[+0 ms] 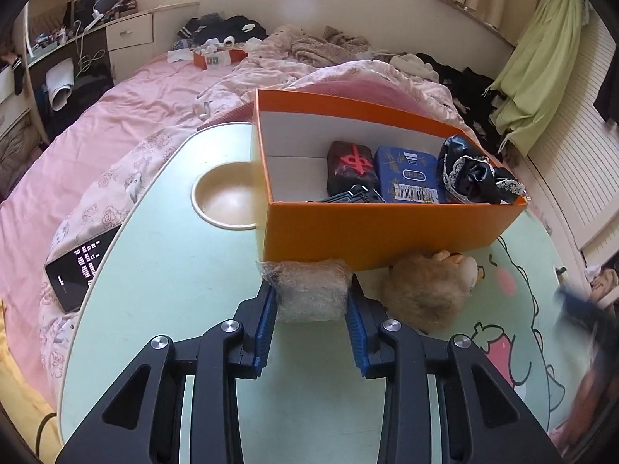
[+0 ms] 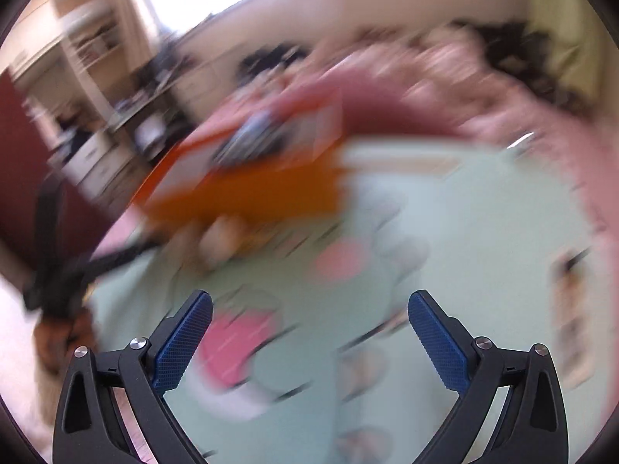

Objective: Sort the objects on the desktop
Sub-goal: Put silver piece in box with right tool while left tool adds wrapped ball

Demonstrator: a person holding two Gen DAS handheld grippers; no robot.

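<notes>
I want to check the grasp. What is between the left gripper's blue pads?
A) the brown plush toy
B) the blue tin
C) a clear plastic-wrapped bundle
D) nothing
C: the left gripper has its pads against both sides of the clear plastic-wrapped bundle, in front of the orange box.

The right wrist view is heavily motion-blurred. The right gripper [image 2: 309, 309] has its blue-padded fingers [image 2: 182, 342] spread wide with nothing between them, over a pale green table [image 2: 464, 212]. An orange box [image 2: 251, 193] smears toward ten o'clock, with pink bedding [image 2: 541, 116] toward one o'clock.
</notes>
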